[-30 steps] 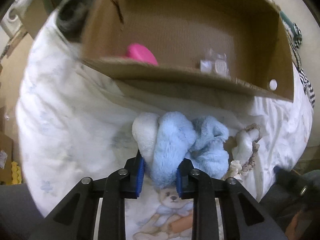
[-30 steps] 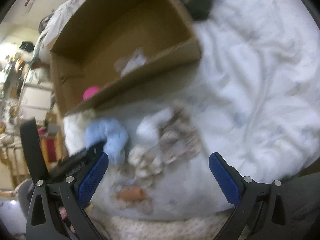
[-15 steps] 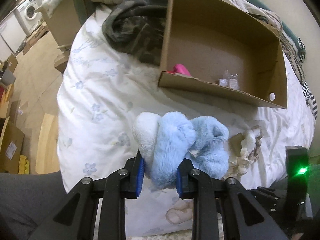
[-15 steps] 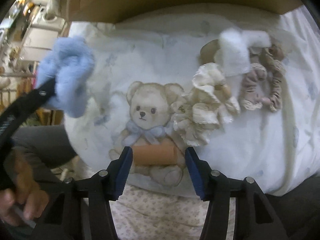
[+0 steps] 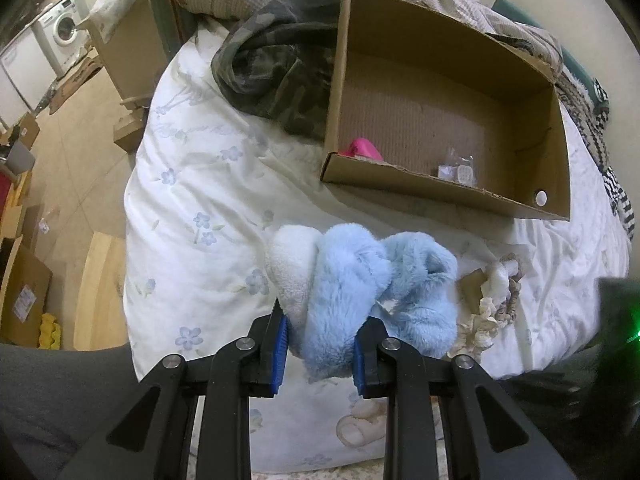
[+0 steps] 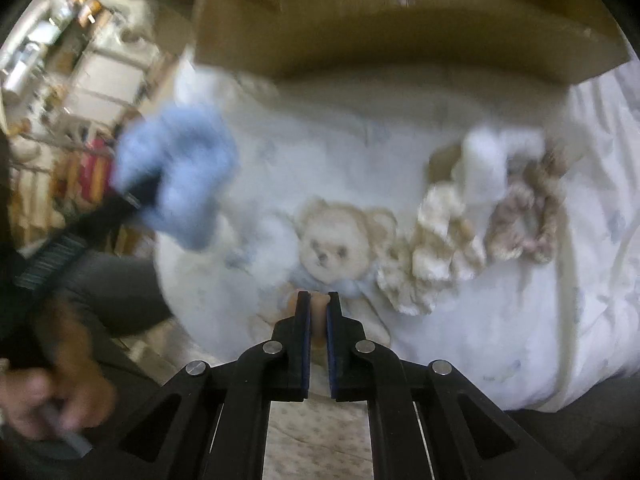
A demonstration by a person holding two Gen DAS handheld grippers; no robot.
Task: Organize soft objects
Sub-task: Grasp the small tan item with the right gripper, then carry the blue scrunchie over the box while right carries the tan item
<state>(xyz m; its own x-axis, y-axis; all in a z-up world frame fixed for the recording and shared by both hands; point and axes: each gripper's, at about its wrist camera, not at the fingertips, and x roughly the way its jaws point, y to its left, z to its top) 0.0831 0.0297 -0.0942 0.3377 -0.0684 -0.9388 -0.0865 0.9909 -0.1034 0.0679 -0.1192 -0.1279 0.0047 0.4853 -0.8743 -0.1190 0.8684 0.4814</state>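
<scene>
My left gripper (image 5: 320, 344) is shut on a fluffy blue and white soft item (image 5: 360, 280) and holds it above the white bedspread (image 5: 208, 184), in front of the open cardboard box (image 5: 552, 128). The same blue item (image 6: 180, 176) shows blurred at the left of the right wrist view. My right gripper (image 6: 318, 316) is shut and empty, low over the teddy bear print (image 6: 332, 244). A cream ruffled scrunchie (image 6: 436, 256), a white soft piece (image 6: 488, 160) and a beige scrunchie (image 6: 528, 216) lie on the bed to its right. They also show in the left wrist view (image 5: 492, 304).
The box holds a pink item (image 5: 366, 150) and a small clear packet (image 5: 458, 168). A camouflage garment (image 5: 276, 68) lies left of the box. The bed's edge drops to the floor (image 5: 80, 128) on the left, with cardboard boxes (image 5: 24, 300) there.
My right gripper has closed from wide open to shut with nothing in it, and moved closer over the bear print. My left gripper has lifted the blue item up and back from the box.
</scene>
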